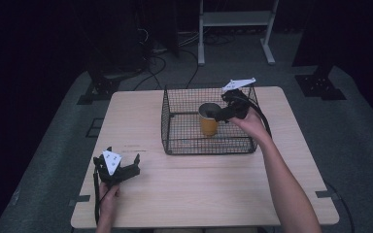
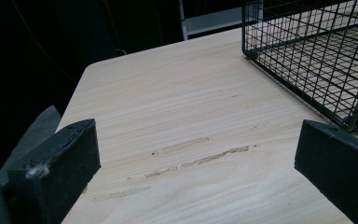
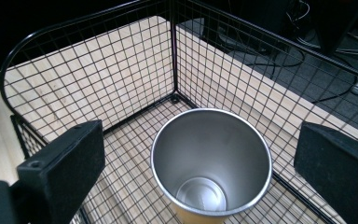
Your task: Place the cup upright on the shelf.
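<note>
Jaws spread, my right gripper [image 1: 222,114] hovers above the yellow steel cup [image 3: 211,165] inside the black wire basket [image 3: 93,79], ready to straddle it; my left gripper [image 1: 126,167] rests spread, idle.

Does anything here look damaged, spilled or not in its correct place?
Only small things. The wooden table has pale scuff marks in its surface in front of the left gripper. The yellow metal cup stands upright and empty inside the wire basket, below the open right gripper. Nothing is spilled.
</note>
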### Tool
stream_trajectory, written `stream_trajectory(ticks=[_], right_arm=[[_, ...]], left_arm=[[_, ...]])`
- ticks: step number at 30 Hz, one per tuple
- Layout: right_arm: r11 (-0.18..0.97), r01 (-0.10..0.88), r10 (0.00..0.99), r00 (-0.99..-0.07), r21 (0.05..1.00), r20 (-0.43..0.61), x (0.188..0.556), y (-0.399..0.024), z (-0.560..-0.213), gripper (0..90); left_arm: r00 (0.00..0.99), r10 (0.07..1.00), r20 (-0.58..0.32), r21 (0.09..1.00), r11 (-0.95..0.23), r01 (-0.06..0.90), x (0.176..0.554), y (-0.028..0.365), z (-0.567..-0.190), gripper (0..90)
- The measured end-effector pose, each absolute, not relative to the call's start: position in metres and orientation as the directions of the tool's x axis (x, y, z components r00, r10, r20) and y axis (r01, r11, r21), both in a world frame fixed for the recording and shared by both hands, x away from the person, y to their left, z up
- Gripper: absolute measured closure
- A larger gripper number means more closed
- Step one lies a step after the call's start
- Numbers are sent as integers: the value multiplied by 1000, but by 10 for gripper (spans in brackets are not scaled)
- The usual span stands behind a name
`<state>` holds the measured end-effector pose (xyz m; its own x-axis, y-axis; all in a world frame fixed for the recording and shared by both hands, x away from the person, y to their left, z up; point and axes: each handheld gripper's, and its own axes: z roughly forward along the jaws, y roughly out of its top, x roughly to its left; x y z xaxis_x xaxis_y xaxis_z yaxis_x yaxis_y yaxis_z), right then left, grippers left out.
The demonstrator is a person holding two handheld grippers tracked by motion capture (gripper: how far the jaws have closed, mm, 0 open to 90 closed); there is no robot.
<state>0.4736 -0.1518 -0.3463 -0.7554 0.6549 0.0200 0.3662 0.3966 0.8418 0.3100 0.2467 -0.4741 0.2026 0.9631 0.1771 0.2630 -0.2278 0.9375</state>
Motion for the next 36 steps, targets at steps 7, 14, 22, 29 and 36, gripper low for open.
stream_trajectory(ticks=[7,14,22,29,36], right_arm=[[360,367,668,-743,858,37,467,-168,-340,17],[313,402,674,-733,860,97,456,-176,-337,17],[336,405,661,-744,850,94,443,-177,-335,17],[350,396,648,-757,849,86,428,-182,-337,17],[355,389,639,-765,850,84,414,-192,-339,17]], left_arm=[[200,964,176,937,-226,265,310,247,-474,0],[202,963,179,937,-229,263,310,246,-474,0],[202,963,181,937,-231,262,310,246,-474,0],[203,962,182,936,-233,263,310,246,-474,0],[202,963,180,937,-231,263,310,246,-474,0]])
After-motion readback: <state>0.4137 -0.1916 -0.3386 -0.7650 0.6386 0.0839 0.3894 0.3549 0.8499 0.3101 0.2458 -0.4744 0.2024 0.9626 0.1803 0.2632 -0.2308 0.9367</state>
